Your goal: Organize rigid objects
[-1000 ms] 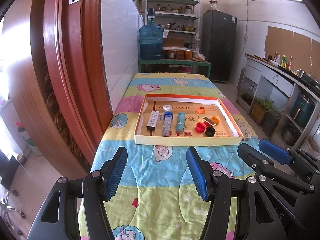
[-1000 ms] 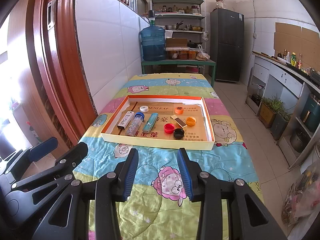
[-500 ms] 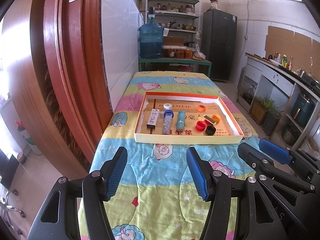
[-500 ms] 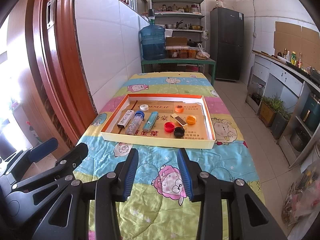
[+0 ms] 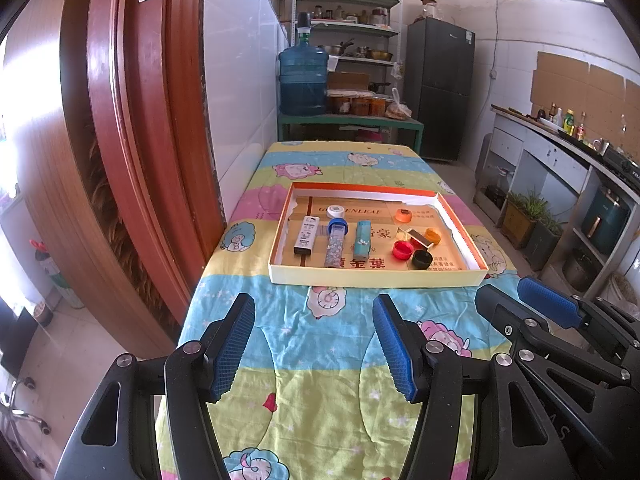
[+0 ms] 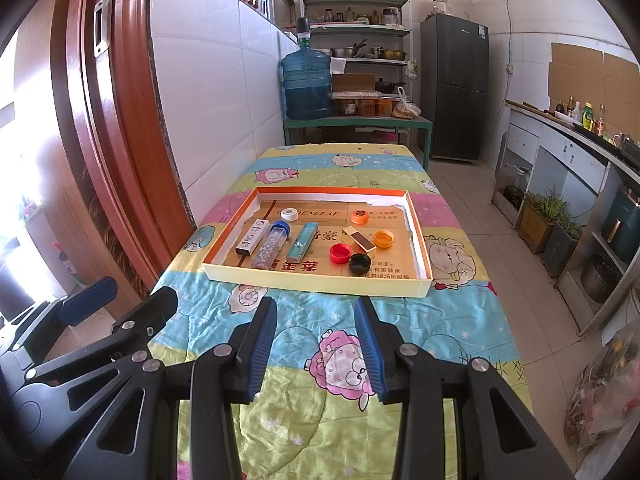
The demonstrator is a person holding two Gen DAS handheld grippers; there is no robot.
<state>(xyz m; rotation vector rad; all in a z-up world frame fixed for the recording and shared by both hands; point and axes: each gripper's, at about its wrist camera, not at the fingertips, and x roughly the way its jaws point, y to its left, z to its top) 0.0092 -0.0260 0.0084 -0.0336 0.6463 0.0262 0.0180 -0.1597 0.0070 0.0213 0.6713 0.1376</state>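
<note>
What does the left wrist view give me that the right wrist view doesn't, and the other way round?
Only the left wrist view: the left tool seen head-on, open with nothing in it, and the right tool from the side.

Only the right wrist view: the right tool seen head-on, open with nothing in it, the left tool from the side, and the plastic bag on the floor.

Both: the shallow box on the cartoon-print cloth, holding the red cap, black cap and blue-capped tube.
</note>
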